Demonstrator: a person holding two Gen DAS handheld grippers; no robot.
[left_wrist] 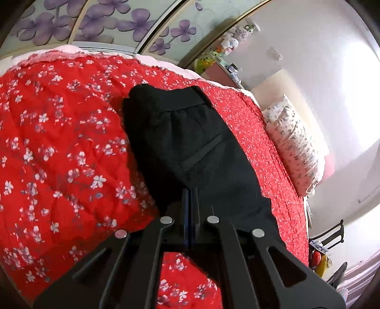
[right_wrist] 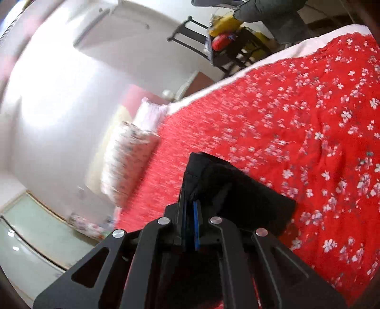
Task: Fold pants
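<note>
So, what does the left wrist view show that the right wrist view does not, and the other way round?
Only the left wrist view: the waistband and slanted pocket of the black pants, purple-flower wardrobe doors, and soft toys on a shelf. Only the right wrist view: a glossy pale floor and a person's sleeve above a dark chair. Both: the red floral quilt, a patterned pillow, and a gripper closed on black cloth, left gripper, right gripper.

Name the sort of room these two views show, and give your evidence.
Most likely a bedroom: a bed under a red floral quilt, a patterned pillow at its head, and flower-printed sliding doors, probably a wardrobe, behind it.
</note>
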